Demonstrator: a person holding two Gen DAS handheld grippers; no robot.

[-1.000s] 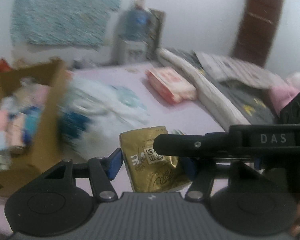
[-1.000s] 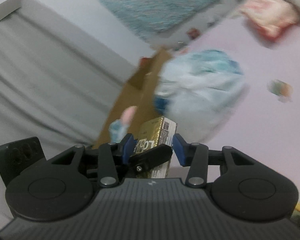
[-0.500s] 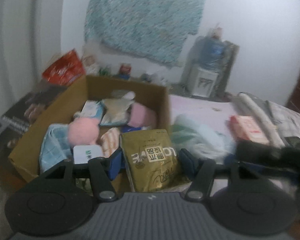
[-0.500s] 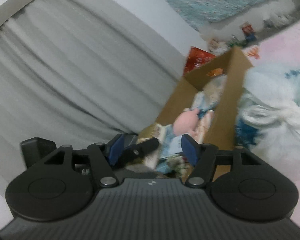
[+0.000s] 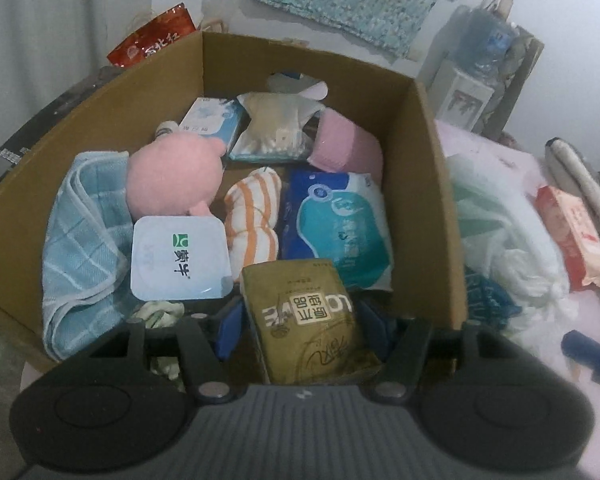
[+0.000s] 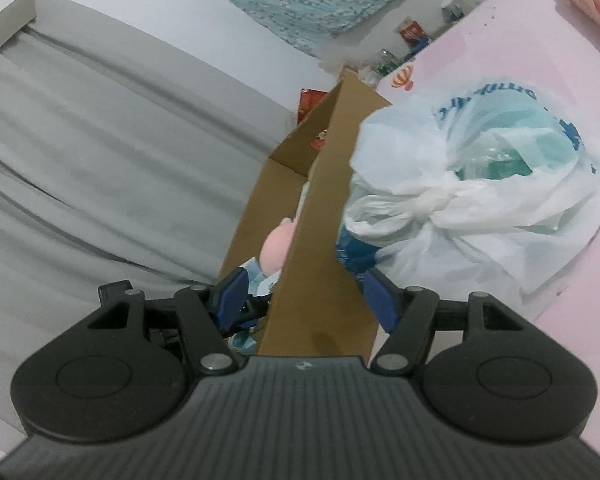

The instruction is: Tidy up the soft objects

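Cardboard box (image 5: 432, 184) crammed: pink plush (image 5: 172, 178), blue towel (image 5: 84, 240), striped cloth (image 5: 254, 216). Gold packet (image 5: 306, 320) clamped between left gripper (image 5: 302, 326) pads, over near edge. Right wrist: box wall (image 6: 320, 240) between parted right gripper (image 6: 306, 300) fingers, untouched; white bag (image 6: 480, 184) beside.

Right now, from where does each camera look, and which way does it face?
Left wrist: on the left claw, looking down into the cardboard box; its claw holds a gold packet.
Right wrist: on the right claw, looking along the box's side wall toward a curtain; its claw stands open around the wall.
Shared: the box, pink plush, white plastic bag.
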